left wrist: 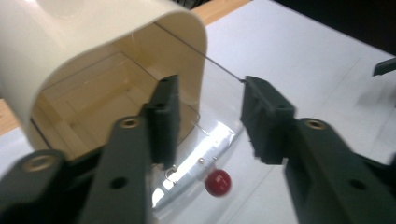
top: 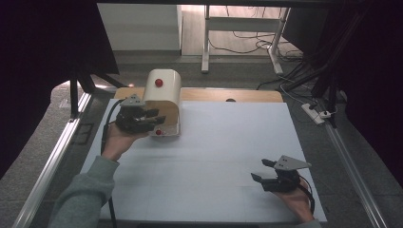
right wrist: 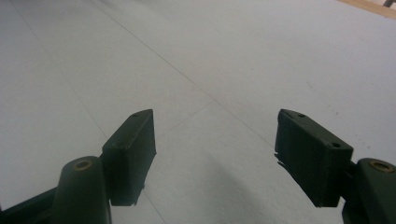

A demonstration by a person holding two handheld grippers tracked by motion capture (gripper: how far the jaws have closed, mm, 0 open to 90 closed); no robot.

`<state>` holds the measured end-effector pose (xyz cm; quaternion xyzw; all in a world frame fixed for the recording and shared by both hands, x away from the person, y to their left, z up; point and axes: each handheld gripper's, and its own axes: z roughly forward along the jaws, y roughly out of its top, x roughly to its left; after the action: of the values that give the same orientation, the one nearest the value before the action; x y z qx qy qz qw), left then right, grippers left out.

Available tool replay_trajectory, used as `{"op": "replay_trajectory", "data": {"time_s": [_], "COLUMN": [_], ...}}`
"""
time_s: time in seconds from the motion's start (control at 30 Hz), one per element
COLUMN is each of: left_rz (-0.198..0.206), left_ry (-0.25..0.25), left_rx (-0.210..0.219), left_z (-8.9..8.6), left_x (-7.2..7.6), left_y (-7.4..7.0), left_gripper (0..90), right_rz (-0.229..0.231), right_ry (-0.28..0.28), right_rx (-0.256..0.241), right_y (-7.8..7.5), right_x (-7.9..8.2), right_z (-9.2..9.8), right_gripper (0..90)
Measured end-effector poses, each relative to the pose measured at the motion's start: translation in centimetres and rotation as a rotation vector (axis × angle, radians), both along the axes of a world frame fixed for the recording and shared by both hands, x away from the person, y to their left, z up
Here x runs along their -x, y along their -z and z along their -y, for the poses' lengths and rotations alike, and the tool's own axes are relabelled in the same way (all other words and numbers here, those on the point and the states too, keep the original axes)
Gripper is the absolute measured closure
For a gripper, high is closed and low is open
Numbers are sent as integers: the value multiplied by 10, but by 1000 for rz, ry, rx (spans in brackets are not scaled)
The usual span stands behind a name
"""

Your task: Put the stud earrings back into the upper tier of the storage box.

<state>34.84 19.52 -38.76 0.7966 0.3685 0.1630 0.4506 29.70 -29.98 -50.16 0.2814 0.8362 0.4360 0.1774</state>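
Note:
A cream arched box [top: 163, 97] with a red knob [top: 158, 82] on top stands at the table's back left. Its clear front door [left wrist: 219, 154] is swung down and lies flat, with a red knob [left wrist: 218, 182] on it. Inside, the cream box [left wrist: 84, 65] looks hollow and bare. My left gripper [top: 158, 116] is open at the box's front opening, jaws apart over the lowered door, as the left gripper [left wrist: 208, 119] also shows in its own view. My right gripper [top: 262, 170] rests open near the table's front right, and the right gripper [right wrist: 215, 154] has nothing between its jaws.
A white sheet [top: 218, 152] covers the table. A wooden strip [top: 228, 95] runs along the back edge. Beyond it stand a desk frame [top: 242, 28] and floor cables [top: 309, 90] with a power strip at the right.

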Motion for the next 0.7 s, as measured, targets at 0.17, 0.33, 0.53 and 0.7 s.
{"op": "replay_trajectory", "data": {"time_s": [0.17, 0.33, 0.53, 0.7], "left_rz": [20, 12, -15, -36], "left_ry": [0, -5, 0, 4], "left_rx": [36, 17, -3, 13], "left_z": [-12, -21, -26, -30], "left_x": [30, 59, 83, 95], "left_y": [9, 29, 59, 83], "left_gripper": [452, 427, 394, 393], "right_rz": [-1, 2, 1, 2], "right_ry": [-2, -6, -5, -6], "right_rx": [-6, -8, -8, -4], "right_y": [0, 0, 0, 0], "right_x": [0, 0, -1, -1], "right_z": [0, 0, 0, 0], "right_gripper": [281, 282, 281, 281]}}
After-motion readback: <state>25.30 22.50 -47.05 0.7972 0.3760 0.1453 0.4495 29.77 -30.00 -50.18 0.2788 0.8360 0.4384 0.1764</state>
